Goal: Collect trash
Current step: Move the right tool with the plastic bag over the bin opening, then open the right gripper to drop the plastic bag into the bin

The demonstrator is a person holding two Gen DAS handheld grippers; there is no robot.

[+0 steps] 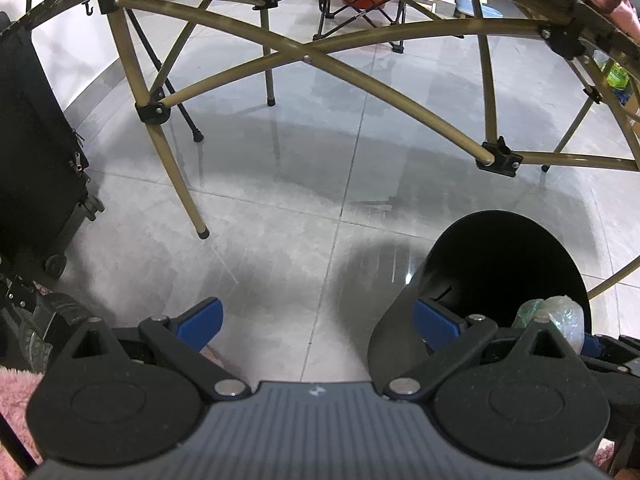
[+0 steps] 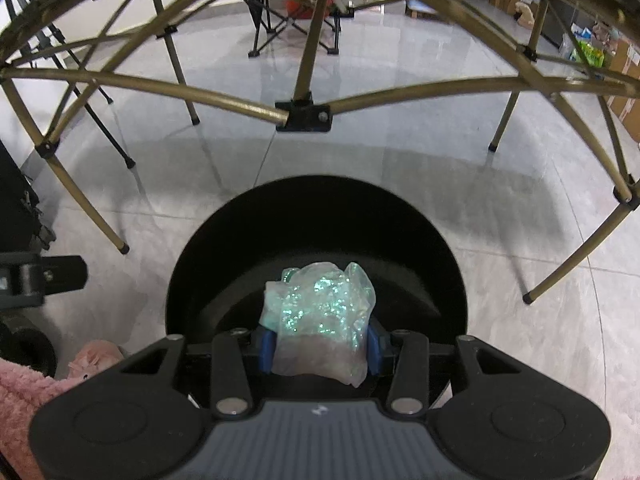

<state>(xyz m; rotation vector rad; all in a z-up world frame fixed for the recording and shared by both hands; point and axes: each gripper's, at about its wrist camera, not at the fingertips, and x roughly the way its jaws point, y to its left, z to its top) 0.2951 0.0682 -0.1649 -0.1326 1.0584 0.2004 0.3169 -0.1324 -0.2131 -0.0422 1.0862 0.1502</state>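
Note:
A crumpled clear-green plastic bag (image 2: 320, 308) sits pinched between the blue pads (image 2: 266, 346) of my right gripper (image 2: 320, 346), which is shut on it. The bag hangs just above the open mouth of a round black trash bin (image 2: 192, 280) standing on the floor. The left wrist view shows the same bin (image 1: 500, 264) at lower right, with the bag (image 1: 560, 316) at its near rim. My left gripper (image 1: 318, 322) stands wide open over bare floor tile with nothing between its fingers. Its right finger (image 1: 434, 324) is close beside the bin's outer wall.
Bronze folding table legs (image 1: 176, 176) and cross braces (image 2: 304, 116) span the floor just beyond the bin. A black wheeled suitcase (image 1: 36, 160) stands at the left. A folding camp chair (image 1: 360, 0) is farther back. Pink fuzzy fabric (image 2: 24, 396) lies at lower left.

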